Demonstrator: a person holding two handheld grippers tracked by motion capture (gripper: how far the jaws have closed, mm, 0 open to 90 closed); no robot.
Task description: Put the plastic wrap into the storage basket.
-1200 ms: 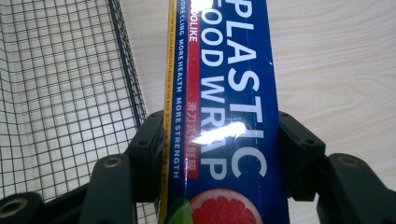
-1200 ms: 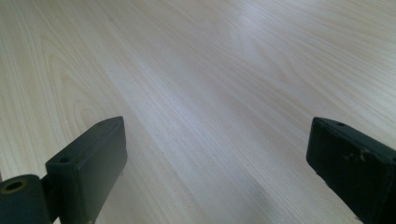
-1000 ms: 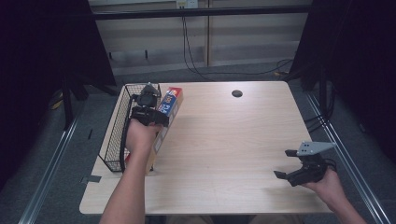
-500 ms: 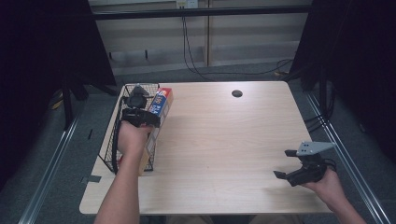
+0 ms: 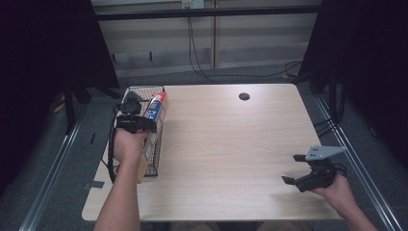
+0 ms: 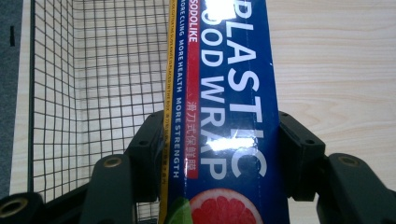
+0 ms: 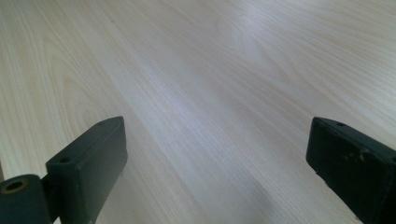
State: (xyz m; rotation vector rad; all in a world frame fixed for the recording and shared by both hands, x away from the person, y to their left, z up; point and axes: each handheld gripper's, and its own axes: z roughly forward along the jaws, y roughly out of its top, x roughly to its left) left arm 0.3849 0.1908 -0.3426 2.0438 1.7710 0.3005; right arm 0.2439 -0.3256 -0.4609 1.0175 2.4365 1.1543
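Observation:
A long blue box of plastic food wrap with a yellow edge and a red end sits clamped between the two black jaws of my left gripper. In the high view the left gripper holds that box over the right wall of a black wire basket at the table's left edge. The box's far end points away from the person. My right gripper rests low near the table's right front corner, open, with bare wood between its fingers.
The light wooden table has a small dark round hole at the back. Dark curtains stand on both sides. Cables hang behind the table's far edge. The basket's mesh floor is bare in the left gripper view.
My left gripper has carried the food wrap box leftward and toward the person, from beside the basket to over its right wall. The right gripper has stayed put.

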